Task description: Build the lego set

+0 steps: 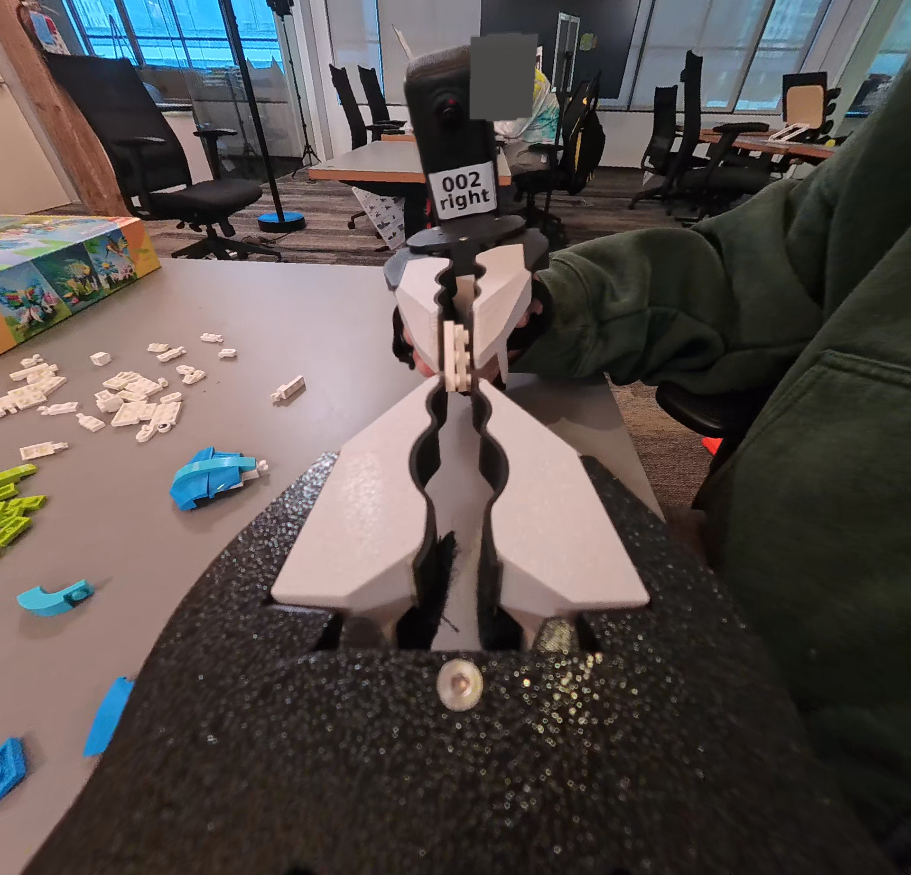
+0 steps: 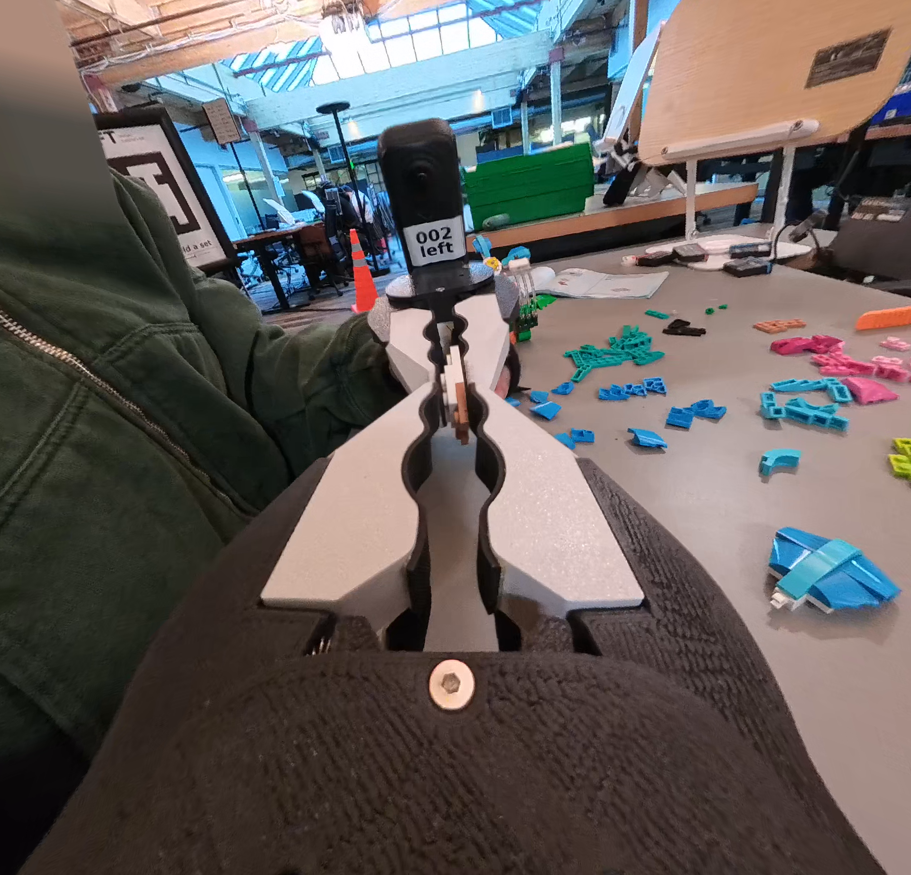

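My two grippers meet tip to tip above the grey table [image 1: 296, 319]. Between them stands a small stack of white plates [image 1: 456, 353] on edge. In the right wrist view the white plate [image 2: 451, 373] has a small brown piece [image 2: 462, 408] on its right side. My left gripper [image 1: 456, 393] is shut on the near end of the stack. My right gripper [image 2: 454, 398] is shut on the end with the brown piece. Each gripper also shows in the other's view, the right one [image 1: 457, 371] and the left one [image 2: 452, 368]. A person's green sleeve [image 1: 665, 309] is behind the right gripper.
Loose white pieces [image 1: 123, 398], a blue built part [image 1: 212, 477], lime pieces [image 1: 15, 501] and a coloured box [image 1: 64, 270] lie to the left. The right wrist view shows teal [image 2: 616, 351], blue [image 2: 695, 413] and pink pieces [image 2: 838, 358], and a booklet [image 2: 601, 282]. Both grippers' tips are close together, under 4 cm apart.
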